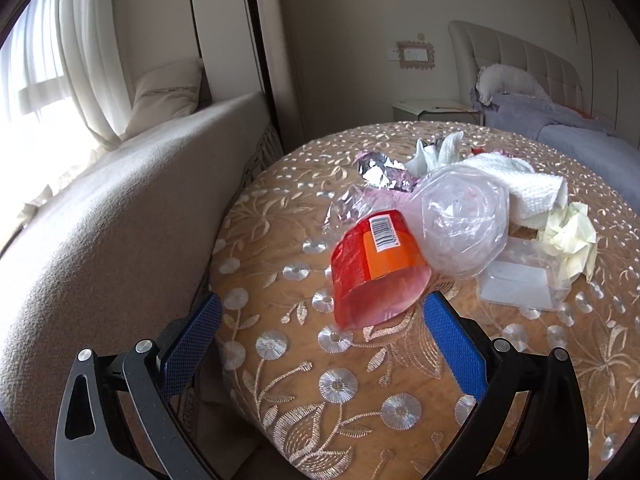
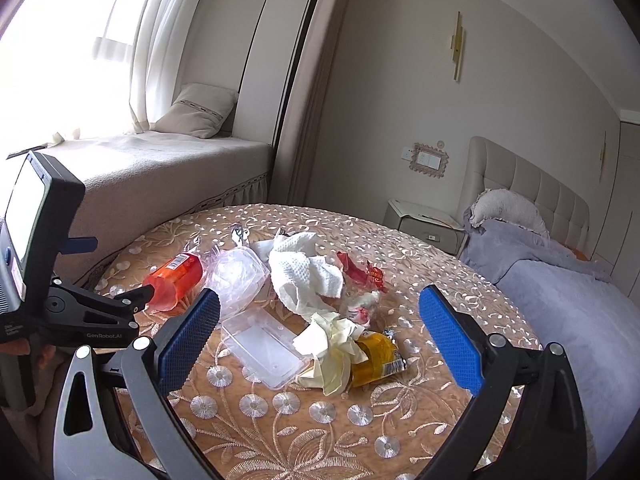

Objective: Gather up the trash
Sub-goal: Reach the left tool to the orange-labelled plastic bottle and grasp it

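Trash heap (image 2: 304, 304) mid-table: orange wrapper (image 1: 376, 268), clear plastic, crumpled tissues.

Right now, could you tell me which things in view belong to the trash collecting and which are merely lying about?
Trash to collect:
red wrapper
clear plastic bag
white paper towel
crumpled yellowish tissue
clear plastic tray
yellow snack wrapper
silver foil

Just lying about:
cushion
window seat
nightstand
bed
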A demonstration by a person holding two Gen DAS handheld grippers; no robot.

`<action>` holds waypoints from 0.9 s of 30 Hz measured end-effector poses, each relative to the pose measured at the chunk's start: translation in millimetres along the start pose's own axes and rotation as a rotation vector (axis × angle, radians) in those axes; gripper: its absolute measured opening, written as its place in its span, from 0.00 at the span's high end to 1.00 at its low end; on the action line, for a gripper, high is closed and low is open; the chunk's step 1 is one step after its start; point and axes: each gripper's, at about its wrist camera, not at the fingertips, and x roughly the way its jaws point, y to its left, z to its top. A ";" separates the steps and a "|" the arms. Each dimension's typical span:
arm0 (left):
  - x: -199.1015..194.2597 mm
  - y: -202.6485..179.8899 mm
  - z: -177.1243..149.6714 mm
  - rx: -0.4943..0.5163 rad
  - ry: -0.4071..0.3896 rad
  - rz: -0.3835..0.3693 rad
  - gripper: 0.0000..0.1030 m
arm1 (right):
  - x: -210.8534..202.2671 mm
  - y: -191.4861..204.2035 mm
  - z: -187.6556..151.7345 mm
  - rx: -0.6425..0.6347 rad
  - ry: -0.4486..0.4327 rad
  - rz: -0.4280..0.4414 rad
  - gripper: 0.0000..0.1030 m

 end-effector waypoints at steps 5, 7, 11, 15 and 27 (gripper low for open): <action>26.6 10.3 3.2 -0.019 0.045 0.025 0.04 | 7.0 1.6 2.2 -0.017 0.002 -0.004 0.04; 33.6 14.0 8.6 -0.035 0.044 0.024 0.04 | 9.3 1.2 4.1 -0.018 0.005 -0.002 0.04; 50.8 14.5 17.9 -0.042 0.070 -0.031 0.04 | 17.1 0.7 6.4 -0.019 0.016 0.005 0.04; 68.1 6.8 20.8 0.003 0.091 -0.013 0.12 | 27.4 0.7 8.4 -0.028 0.031 -0.002 0.04; 78.4 11.4 27.7 -0.078 0.065 -0.170 0.96 | 48.8 -2.7 9.8 -0.012 0.079 0.004 0.04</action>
